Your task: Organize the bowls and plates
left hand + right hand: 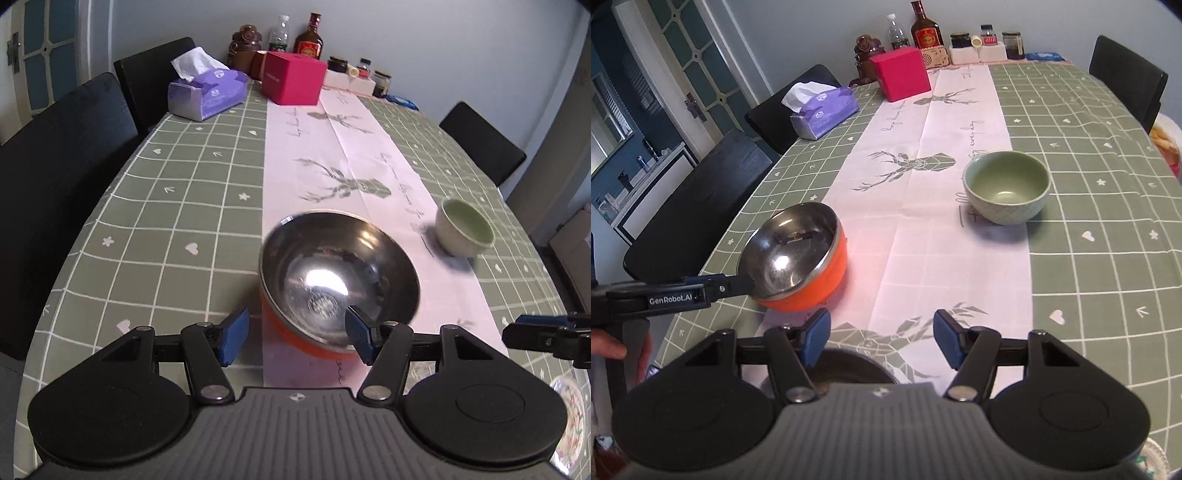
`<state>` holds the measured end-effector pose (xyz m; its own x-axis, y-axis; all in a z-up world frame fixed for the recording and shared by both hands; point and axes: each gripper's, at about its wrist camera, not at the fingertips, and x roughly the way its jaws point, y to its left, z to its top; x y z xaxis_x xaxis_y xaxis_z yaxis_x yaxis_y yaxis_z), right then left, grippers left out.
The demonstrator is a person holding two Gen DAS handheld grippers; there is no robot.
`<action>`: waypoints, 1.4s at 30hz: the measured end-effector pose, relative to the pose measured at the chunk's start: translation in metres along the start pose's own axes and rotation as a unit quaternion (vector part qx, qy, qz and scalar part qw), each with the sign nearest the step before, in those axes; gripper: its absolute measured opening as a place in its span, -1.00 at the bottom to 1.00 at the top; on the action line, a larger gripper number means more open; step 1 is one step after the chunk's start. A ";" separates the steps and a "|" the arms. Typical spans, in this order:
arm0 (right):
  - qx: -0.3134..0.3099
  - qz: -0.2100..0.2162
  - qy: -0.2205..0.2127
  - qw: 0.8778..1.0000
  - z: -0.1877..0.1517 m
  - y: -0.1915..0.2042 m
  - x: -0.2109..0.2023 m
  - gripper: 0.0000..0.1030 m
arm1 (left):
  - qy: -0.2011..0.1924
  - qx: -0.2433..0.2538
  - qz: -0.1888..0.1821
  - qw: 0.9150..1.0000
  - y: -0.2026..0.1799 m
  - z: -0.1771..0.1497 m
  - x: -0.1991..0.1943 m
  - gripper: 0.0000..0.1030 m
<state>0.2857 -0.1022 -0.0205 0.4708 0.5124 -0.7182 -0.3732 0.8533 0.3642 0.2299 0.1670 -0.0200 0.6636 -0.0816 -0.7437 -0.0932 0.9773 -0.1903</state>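
1. At the left gripper (295,336): jaws apart, with one blue pad over the inside of the orange-sided steel bowl (340,277) and the other outside its left wall. Near-left rim between the two pads, with no squeeze on it visible.
2. From the right wrist view, one black finger of that gripper reaching the same rim; touching or just short, cannot tell.
3. Just beyond those pads, the bowl itself: upright on the desk (166,184), sitting on the left edge of the deer-print runner (332,155), mouth up, nothing inside. Round, so no long axis to line up with; only the thin wall to pinch.
4. At the right gripper (881,339): jaws apart, nothing between the pads. Poised over the near end of the runner, above a dark round vessel (849,369) mostly hidden beneath the gripper body; what kind, cannot tell.
5. Farther out, ahead and to the right of that gripper: a green ceramic bowl (1006,188), upright and empty, on the right edge of the runner, well apart from the orange one.
6. Off the runner's right side, at the near corner: part of a patterned plate (570,417), cut off by the frame.
7. Judged from this layout: left side far nearer the orange bowl, right side nearer the green one. Likely next: closing across the orange bowl's wall where the pads already straddle it.
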 end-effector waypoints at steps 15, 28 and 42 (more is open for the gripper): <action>0.035 0.000 0.072 0.997 0.036 0.041 0.073 -0.08 | 0.032 -0.023 0.015 0.999 0.014 0.017 0.043 -0.33; 0.060 -0.025 0.117 0.991 0.051 0.046 0.103 -0.58 | 0.068 -0.015 0.024 0.997 0.010 0.019 0.058 -0.66; 0.034 -0.056 0.118 0.991 0.049 0.060 0.094 -0.75 | 0.071 0.022 0.052 0.996 -0.007 0.018 0.047 -0.69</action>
<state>0.3467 0.0015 -0.0369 0.3039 0.3846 -0.8716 -0.2707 0.9120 0.3081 0.2746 0.1601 -0.0419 0.5394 -0.0026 -0.8420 -0.1215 0.9893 -0.0809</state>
